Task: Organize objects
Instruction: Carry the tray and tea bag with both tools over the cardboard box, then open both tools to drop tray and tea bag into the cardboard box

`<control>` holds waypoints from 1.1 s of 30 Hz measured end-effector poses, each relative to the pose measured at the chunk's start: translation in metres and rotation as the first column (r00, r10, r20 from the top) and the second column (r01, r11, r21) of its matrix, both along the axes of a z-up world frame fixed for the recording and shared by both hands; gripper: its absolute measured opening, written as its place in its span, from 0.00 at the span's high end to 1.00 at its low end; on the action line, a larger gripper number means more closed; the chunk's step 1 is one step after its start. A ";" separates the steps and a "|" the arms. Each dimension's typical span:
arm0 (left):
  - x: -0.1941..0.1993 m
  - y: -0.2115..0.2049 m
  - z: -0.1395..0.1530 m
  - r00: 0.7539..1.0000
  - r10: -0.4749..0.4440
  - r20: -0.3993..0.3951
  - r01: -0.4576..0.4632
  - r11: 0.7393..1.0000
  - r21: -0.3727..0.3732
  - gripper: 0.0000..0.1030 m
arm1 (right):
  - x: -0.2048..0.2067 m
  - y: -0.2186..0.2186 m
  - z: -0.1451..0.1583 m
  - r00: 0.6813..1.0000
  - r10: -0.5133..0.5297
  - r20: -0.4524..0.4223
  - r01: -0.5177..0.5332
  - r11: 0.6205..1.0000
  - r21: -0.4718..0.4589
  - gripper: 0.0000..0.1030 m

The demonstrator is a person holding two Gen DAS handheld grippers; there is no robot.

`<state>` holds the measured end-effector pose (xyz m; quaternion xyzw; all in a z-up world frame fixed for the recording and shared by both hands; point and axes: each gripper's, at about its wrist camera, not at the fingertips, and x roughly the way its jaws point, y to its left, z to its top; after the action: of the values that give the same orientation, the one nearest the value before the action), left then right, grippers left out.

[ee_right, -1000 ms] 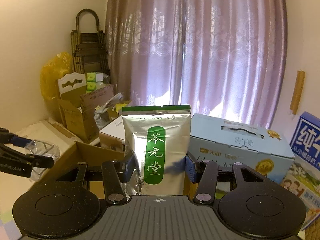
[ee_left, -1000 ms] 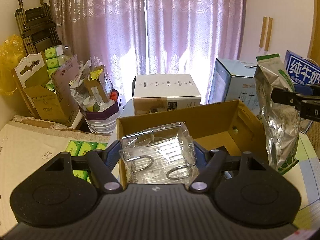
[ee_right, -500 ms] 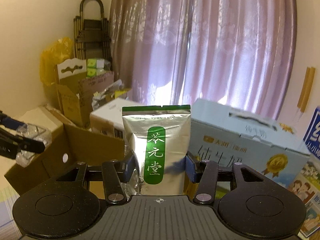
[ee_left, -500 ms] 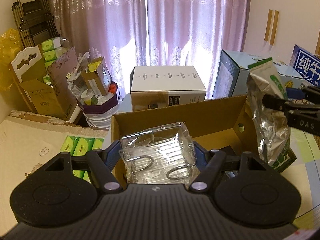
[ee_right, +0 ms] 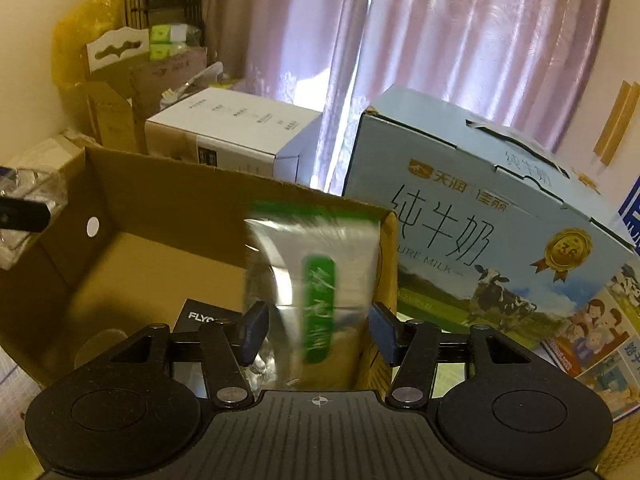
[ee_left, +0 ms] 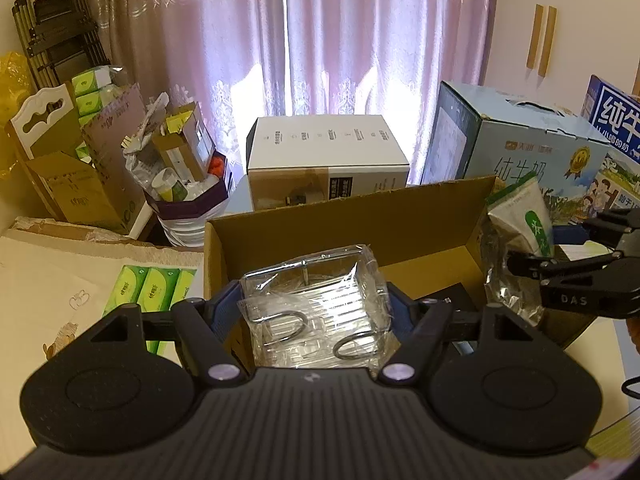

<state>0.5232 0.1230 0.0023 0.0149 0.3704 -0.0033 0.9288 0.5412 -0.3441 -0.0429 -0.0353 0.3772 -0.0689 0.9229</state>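
Tea pouch (ee_right: 312,292), silver with a green label, sits between the pads of my right hand-held gripper (ee_right: 316,330) over the near right corner of the open cardboard box (ee_right: 132,184). Jaws are opening and there is a visible gap on both sides of the pouch; pouch is motion-blurred, so contact is unclear. From the left view the same pouch (ee_left: 516,240) stands at the box's right wall with the right hand-held gripper's fingers (ee_left: 560,268) beside it

My left hand-held gripper (ee_left: 314,304) is clamped on a clear plastic-wrapped pack (ee_left: 316,300) with metal hooks inside, pads pressing both sides, held above the near left part of the box (ee_left: 360,216)

Inside the box: a black carton (ee_right: 200,316) lettered FLYC, lying on the floor of the box near my right gripper

Left of the box, green tissue packs (ee_left: 148,284) on the tabletop (ee_left: 52,276)

Behind the box: a white carton (ee_left: 328,160) in the middle, a pale blue milk case (ee_right: 480,220) to the right, touching or just beside the box's far right corner. Further left, a bin stuffed with packaging (ee_left: 180,176) and open brown cartons (ee_left: 72,184). Pink curtain (ee_left: 320,32) at the back, backlit
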 end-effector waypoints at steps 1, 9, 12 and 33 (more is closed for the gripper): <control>0.000 0.000 -0.001 1.000 0.000 -0.002 0.000 1.000 0.000 0.31 | -0.002 -0.002 0.001 1.000 0.002 0.007 -0.002 1.000 0.011 0.42; 0.004 -0.002 -0.010 1.000 -0.008 -0.027 0.008 1.000 0.005 0.31 | -0.011 -0.005 0.009 0.999 -0.015 0.039 0.012 0.998 0.064 0.38; 0.004 -0.003 -0.012 0.999 -0.010 -0.035 0.010 1.000 0.009 0.31 | -0.015 -0.005 0.009 0.999 -0.009 0.034 0.007 0.998 0.070 0.38; 0.030 -0.007 -0.045 0.995 -0.007 -0.095 0.015 0.996 0.090 0.19 | -0.027 -0.001 0.001 1.000 0.017 0.015 -0.018 0.996 0.091 0.38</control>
<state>0.5529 0.1156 -0.0425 0.0587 0.4137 0.0077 0.9085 0.5140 -0.3448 -0.0415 0.0040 0.3732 -0.0436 0.9267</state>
